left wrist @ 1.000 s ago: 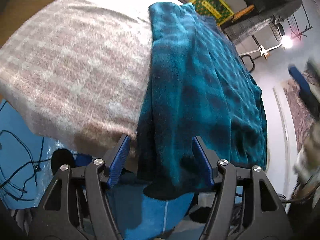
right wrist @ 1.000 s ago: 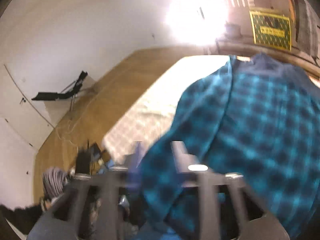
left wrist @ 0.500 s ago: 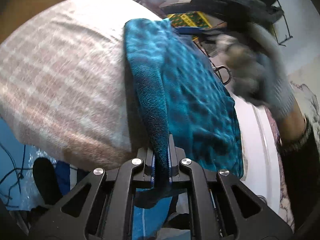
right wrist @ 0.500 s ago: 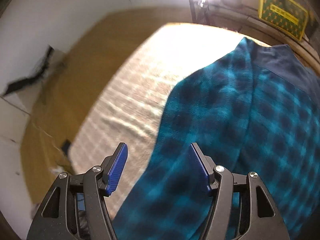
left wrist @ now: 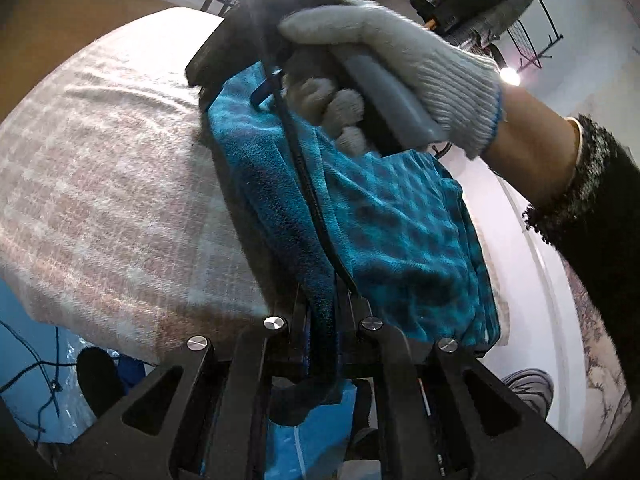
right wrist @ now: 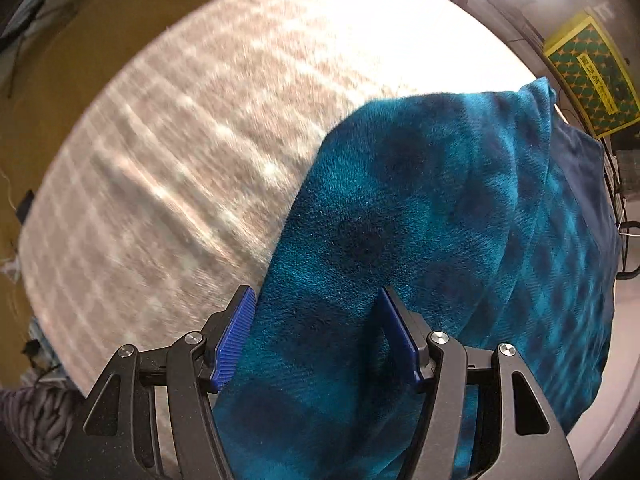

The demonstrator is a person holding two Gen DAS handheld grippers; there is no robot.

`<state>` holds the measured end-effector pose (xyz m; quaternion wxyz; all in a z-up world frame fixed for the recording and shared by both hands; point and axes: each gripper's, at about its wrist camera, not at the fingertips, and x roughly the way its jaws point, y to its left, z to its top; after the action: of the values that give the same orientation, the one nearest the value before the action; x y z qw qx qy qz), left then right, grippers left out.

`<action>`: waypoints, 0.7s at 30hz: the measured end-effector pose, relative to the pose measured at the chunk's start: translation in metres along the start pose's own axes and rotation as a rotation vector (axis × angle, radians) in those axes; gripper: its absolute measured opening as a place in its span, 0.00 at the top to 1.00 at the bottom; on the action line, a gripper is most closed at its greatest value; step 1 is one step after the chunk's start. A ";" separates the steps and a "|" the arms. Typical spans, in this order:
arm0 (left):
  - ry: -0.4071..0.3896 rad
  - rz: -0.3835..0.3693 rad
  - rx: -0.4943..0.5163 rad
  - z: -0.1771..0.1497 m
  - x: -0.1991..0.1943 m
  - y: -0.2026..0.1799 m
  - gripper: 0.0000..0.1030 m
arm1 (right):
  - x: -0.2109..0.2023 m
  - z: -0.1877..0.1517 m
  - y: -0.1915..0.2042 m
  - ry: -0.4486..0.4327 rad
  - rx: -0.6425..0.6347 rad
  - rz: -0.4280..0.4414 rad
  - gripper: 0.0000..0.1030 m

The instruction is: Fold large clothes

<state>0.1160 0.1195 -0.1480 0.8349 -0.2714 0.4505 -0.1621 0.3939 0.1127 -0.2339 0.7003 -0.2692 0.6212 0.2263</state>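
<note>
Jaws of the left gripper (left wrist: 322,340) are pinched tight on a narrow ridge of the teal checked fleece garment (left wrist: 400,232), right at its near edge where it hangs off the pale checked blanket (left wrist: 120,200) covering the bed. So little cloth sits in that pinch that, as I see it, a hard pull could drag the plush fabric out, or lift only the top layer and leave the one beneath behind. A black cable (left wrist: 308,184) trails across the fleece from the other tool and might snag the fold.

Further right, a hand in a grey knit glove (left wrist: 392,64) brings the right gripper (right wrist: 316,340) down onto the same garment (right wrist: 460,220). Its jaws stand apart, straddling the cloth just inside its left edge without yet pressing it. Closing there may bunch up a thick wad or catch the blanket (right wrist: 200,140) beneath, leaving the fold crooked.
</note>
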 end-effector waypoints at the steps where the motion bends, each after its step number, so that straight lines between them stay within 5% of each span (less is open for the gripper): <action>1: 0.000 0.001 0.004 -0.001 -0.001 -0.001 0.94 | 0.003 -0.001 0.000 0.005 -0.003 0.000 0.38; 6: -0.006 0.012 0.016 -0.001 0.000 -0.007 0.94 | 0.010 -0.016 -0.004 -0.010 -0.022 -0.001 0.41; 9: -0.008 0.019 0.031 0.001 0.002 -0.015 0.94 | 0.007 -0.026 -0.014 -0.028 -0.014 0.002 0.57; 13: -0.013 0.026 0.059 0.002 0.005 -0.028 0.95 | 0.002 -0.041 -0.036 -0.060 0.015 0.007 0.91; 21: -0.016 0.050 0.179 -0.001 0.013 -0.062 0.95 | -0.026 -0.092 -0.111 -0.263 0.219 0.281 0.93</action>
<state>0.1205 0.0624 -0.1201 0.8631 -0.1857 0.4344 -0.1787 0.3943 -0.0307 -0.2051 0.7620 -0.0707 0.5767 0.2860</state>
